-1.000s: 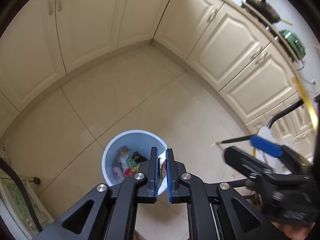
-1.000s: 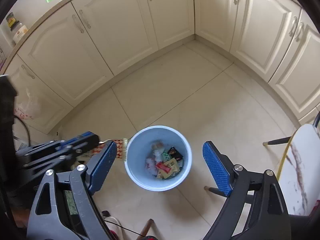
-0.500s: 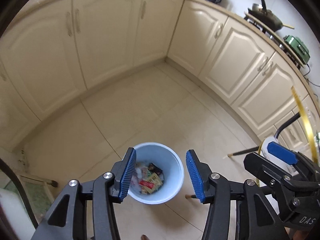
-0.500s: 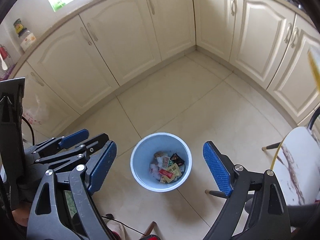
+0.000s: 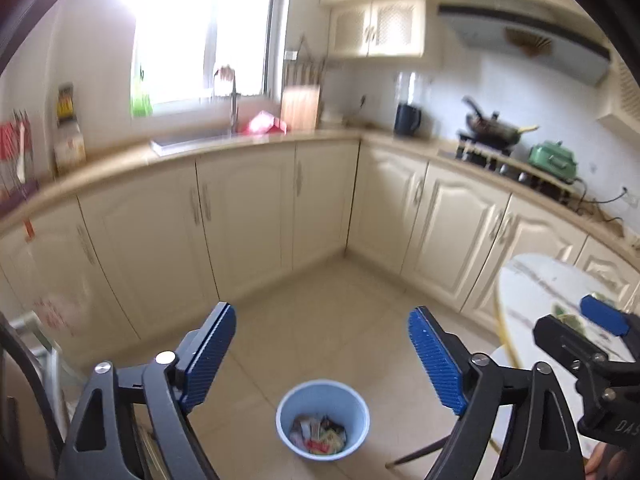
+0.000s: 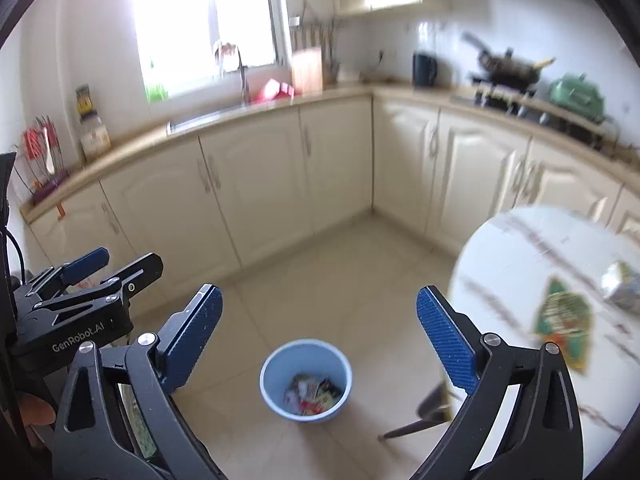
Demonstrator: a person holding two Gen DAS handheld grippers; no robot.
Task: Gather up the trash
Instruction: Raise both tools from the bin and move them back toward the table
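Observation:
A light blue trash bin stands on the tiled floor below both grippers, with several wrappers inside; it also shows in the right wrist view. My left gripper is open and empty, high above the bin. My right gripper is open and empty too. A green wrapper and a crumpled silvery wrapper lie on the round white table at the right.
Cream cabinets run along the back and right under a countertop with a sink, kettle, wok and green pot. A chair leg stands by the bin.
My left gripper opened and let a wrapper fall into the bin. Both grippers then rose and tilted up, so the counters, window and table came into view.

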